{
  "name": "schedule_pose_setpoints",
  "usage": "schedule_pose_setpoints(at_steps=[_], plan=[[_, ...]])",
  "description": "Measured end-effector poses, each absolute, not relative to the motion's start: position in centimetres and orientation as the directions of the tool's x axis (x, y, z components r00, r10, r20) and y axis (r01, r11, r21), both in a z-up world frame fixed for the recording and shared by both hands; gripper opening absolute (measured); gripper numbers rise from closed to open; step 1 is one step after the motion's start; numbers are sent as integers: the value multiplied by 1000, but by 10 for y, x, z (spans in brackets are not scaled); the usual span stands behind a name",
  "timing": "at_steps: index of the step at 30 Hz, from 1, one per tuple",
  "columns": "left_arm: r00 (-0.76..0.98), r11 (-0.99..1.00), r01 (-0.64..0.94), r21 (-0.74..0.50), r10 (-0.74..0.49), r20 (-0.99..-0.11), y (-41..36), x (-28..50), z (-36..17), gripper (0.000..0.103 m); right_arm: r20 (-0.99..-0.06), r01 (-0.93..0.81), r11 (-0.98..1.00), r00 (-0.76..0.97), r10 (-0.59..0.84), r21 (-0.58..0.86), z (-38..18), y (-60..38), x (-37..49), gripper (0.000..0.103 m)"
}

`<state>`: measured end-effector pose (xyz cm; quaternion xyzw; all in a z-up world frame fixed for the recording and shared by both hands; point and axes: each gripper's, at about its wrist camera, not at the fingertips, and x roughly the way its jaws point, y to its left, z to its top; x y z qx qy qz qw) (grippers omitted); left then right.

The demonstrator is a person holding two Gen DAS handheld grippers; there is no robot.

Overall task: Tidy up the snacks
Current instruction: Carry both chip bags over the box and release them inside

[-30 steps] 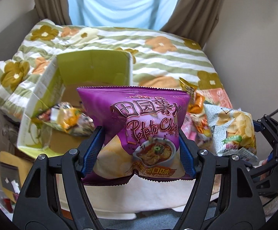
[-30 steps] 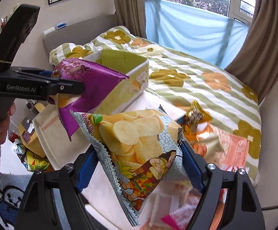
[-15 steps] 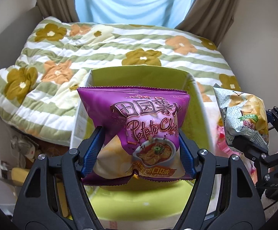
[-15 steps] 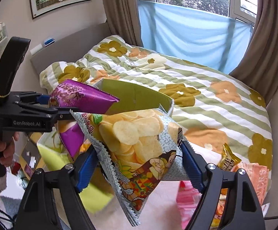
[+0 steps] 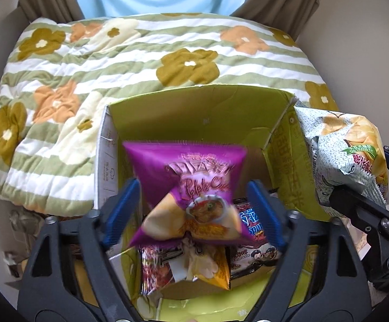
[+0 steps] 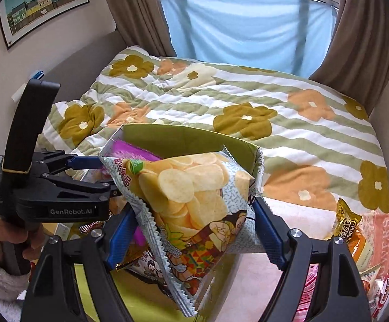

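A green cardboard box (image 5: 199, 107) stands open on the bed, with several snack packets (image 5: 194, 263) inside. My left gripper (image 5: 193, 209) is over the box with its fingers spread wide. The purple potato chip bag (image 5: 186, 187) is blurred between them, clear of both pads and dropping into the box. My right gripper (image 6: 191, 230) is shut on a pale chip bag with yellow crisps (image 6: 189, 204), held at the box's right wall. That bag also shows in the left wrist view (image 5: 347, 155). The left gripper shows in the right wrist view (image 6: 60, 187).
The box sits on a green-striped flowered quilt (image 5: 114, 61). Loose snack packets (image 6: 350, 230) lie on the bed to the right of the box. Curtains and a blue cloth hang at the window behind the bed.
My left gripper has opened and let go of the purple bag, which is falling into the box. Both grippers have moved closer over the box; the right still holds its bag.
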<state>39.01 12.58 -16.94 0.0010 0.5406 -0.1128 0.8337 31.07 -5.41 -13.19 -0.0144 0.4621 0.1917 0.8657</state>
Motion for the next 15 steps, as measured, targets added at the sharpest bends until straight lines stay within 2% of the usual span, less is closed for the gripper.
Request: schedule_pose_setpoints(at_steps=[2,15], plan=[[403,979,177,-96,-161,-901,126,387,-170,103,-809,-350,924,492,322,155,-134,-52,314,79],[404,988,28,-149,-147,-903,164,346,-167,103,-823,-434,888,441,358,153,-146,-32,333,79]])
